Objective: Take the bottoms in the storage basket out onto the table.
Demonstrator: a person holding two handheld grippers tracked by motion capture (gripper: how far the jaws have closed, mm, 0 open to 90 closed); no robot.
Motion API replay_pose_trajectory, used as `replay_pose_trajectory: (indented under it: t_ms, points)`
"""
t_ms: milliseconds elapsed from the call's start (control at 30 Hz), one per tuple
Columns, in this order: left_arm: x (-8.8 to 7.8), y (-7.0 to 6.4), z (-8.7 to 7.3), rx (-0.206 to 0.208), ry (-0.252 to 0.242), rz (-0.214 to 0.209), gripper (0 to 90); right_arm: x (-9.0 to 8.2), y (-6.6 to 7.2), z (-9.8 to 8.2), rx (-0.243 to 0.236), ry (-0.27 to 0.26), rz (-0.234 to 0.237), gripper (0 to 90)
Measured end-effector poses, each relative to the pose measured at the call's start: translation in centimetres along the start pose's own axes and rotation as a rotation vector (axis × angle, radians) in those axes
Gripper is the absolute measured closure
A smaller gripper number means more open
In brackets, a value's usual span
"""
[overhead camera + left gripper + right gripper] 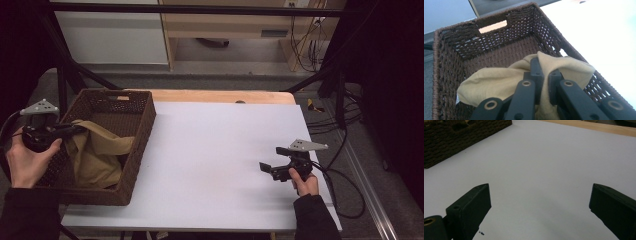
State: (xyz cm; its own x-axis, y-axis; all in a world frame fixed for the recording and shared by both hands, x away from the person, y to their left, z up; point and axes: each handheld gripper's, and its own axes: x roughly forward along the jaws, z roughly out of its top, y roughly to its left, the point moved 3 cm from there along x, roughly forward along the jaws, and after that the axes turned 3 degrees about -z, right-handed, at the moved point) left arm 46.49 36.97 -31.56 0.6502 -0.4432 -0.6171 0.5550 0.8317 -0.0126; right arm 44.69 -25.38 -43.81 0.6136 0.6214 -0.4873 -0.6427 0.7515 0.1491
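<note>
A tan cloth (97, 150) lies bunched in a dark brown wicker basket (142, 120) at the table's left. My left gripper (75, 129) reaches over the basket's left rim and is shut on a fold of the cloth (499, 80); in the left gripper view (544, 75) the fabric is pinched between the two black jaws and lifted into a peak above the basket floor (506, 52). My right gripper (267, 167) hovers low over the white table surface (215, 150) at the right, open, with nothing between its widely spread jaws (540, 202).
The basket's far wall has a handle slot (492, 26). The basket's corner (461, 135) appears at the upper left of the right gripper view. A wooden table edge (220, 96) runs along the back. Cables (345, 175) trail off the right side onto the floor.
</note>
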Motion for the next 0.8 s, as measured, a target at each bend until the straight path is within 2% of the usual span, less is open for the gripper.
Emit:
replay_pose_trajectory:
  t_ms: [400, 800]
  points:
    - [-1.2, 0.0, 1.2, 0.013, -0.011, 0.011, 86.7, 0.0, 0.0, 0.0, -0.001, 0.001, 0.001, 4.6]
    - [-2.0, 0.1, 2.0, 0.018, -0.027, 0.003, 86.7, 0.0, 0.0, 0.0, 0.002, 0.000, -0.001, 4.6]
